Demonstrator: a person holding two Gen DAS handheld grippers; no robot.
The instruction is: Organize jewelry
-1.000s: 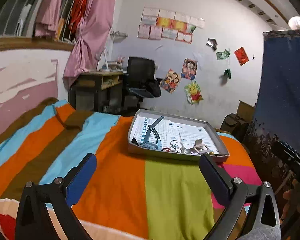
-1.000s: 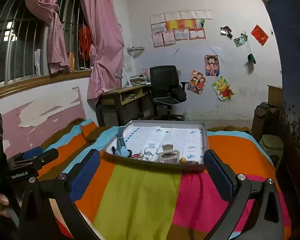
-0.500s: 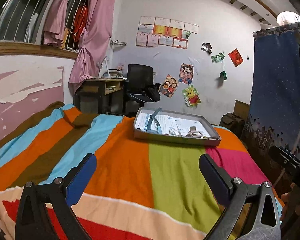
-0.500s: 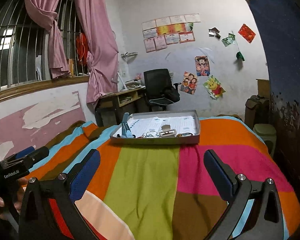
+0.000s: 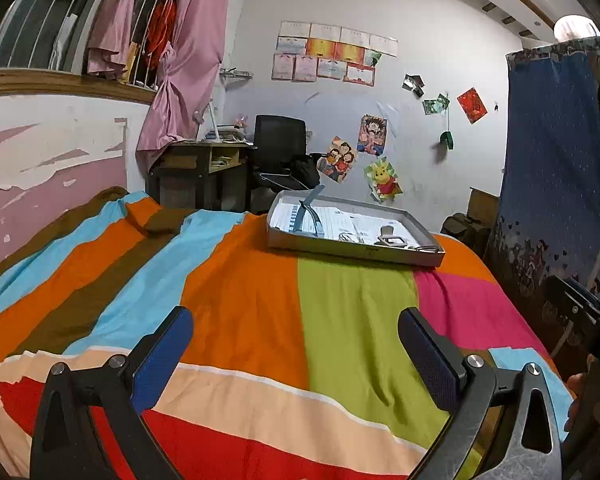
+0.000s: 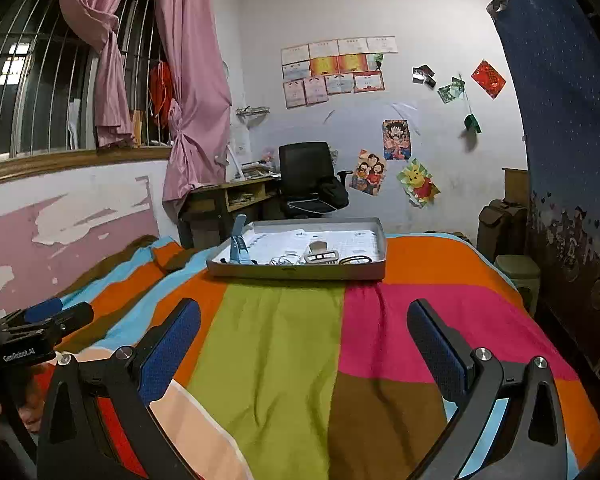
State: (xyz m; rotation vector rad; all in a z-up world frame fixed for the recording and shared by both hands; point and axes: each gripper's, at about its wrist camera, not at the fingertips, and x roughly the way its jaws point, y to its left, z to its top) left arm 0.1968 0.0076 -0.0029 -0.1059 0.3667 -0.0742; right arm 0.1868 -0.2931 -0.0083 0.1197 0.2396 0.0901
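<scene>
Grey cardboard tray point(image 6: 296, 270) sits well up the striped bedspread point(image 6: 276, 344), holding a blue clip point(image 6: 238, 245), a rectangular buckle-like piece point(image 6: 321, 257) and thin rings point(image 6: 355, 259); too small to identify surely. Both tongs have pulled back from it: a second ago the tray filled the near view, now it's well apart. Left gripper point(image 5: 296, 344) and right gripper point(image 6: 304, 340) both spread wide, empty. Looks like a retreat, so sorting seems either finished or paused. Tray contents unchanged across frames.

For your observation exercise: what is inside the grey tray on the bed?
Inside the tray: a blue clip, a clear hair claw, thin rings. The near wall hides anything lying low behind it.
</scene>
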